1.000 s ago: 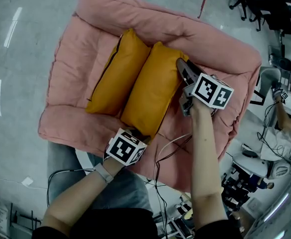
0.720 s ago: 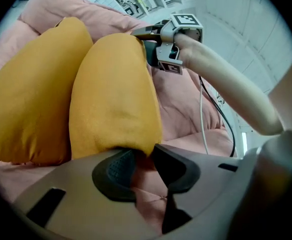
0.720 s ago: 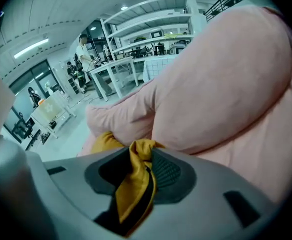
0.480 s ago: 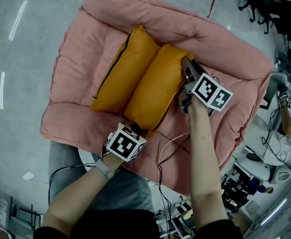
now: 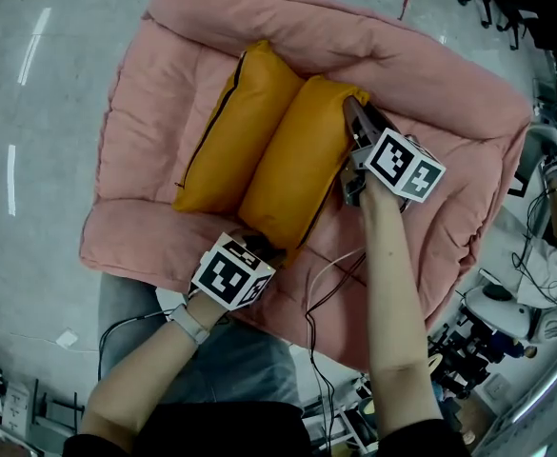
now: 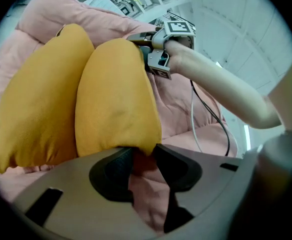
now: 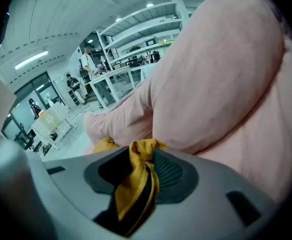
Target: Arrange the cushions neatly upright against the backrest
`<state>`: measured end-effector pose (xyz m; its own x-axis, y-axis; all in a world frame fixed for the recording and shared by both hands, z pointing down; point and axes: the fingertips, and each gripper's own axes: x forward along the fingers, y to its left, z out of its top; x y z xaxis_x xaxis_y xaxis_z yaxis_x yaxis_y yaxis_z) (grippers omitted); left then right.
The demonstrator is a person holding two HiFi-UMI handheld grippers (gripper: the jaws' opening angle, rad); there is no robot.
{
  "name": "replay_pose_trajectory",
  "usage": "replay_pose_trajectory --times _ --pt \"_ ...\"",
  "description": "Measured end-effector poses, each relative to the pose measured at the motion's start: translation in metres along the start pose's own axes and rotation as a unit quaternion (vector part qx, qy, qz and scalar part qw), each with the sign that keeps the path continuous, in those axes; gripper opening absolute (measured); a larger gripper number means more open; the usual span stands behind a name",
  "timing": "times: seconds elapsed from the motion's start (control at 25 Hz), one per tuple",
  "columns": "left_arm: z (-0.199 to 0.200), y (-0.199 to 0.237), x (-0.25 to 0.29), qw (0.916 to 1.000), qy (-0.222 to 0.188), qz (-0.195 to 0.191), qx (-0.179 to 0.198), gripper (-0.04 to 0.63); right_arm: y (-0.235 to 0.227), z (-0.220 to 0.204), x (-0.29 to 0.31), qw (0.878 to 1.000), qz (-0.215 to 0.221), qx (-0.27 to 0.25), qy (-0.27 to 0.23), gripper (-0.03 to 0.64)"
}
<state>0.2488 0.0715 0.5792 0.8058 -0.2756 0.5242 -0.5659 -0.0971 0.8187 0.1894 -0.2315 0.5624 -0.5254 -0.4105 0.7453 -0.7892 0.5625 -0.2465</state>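
Observation:
Two orange cushions lean side by side on a pink padded sofa (image 5: 145,169), their tops toward its backrest (image 5: 354,41). The left cushion (image 5: 230,131) is free. My right gripper (image 5: 352,112) is shut on the far top corner of the right cushion (image 5: 292,165), and orange fabric with a dark zip (image 7: 136,176) is pinched between its pads. My left gripper (image 5: 259,248) is at that cushion's near bottom corner. Its jaws have just been opening, but the corner (image 6: 138,151) still sits squeezed between the tips.
A thin white cable (image 5: 340,269) and dark wires trail over the seat's front edge. Grey floor (image 5: 40,112) lies to the left. Chairs and equipment (image 5: 507,312) crowd the right side. The person's jeans (image 5: 211,360) are at the sofa's front.
Both grippers have sunk a little with the right cushion's corners. The cushion now lies lower and snug beside the left one. The head view has shifted slightly.

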Motion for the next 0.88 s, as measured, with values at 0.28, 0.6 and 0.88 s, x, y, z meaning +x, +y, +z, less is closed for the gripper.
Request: replay_pose_trajectory --times 0.28,0.6,0.88 --pt "0.005 0.042 -0.073 0.9967 -0.039 0.062 0.034 0.161 -0.003 0.008 -0.023 1.000 0.004 0.001 -0.011 0.189" --pt "0.015 0.159 -0.115 0.9776 -0.033 0.207 0.017 0.161 -0.003 0.008 -0.033 1.000 -0.010 -0.006 -0.027 0.193" --pt "0.013 0.157 -0.078 0.9786 0.019 0.198 0.053 0.089 -0.002 0.008 -0.032 1.000 -0.002 -0.004 -0.022 0.193"
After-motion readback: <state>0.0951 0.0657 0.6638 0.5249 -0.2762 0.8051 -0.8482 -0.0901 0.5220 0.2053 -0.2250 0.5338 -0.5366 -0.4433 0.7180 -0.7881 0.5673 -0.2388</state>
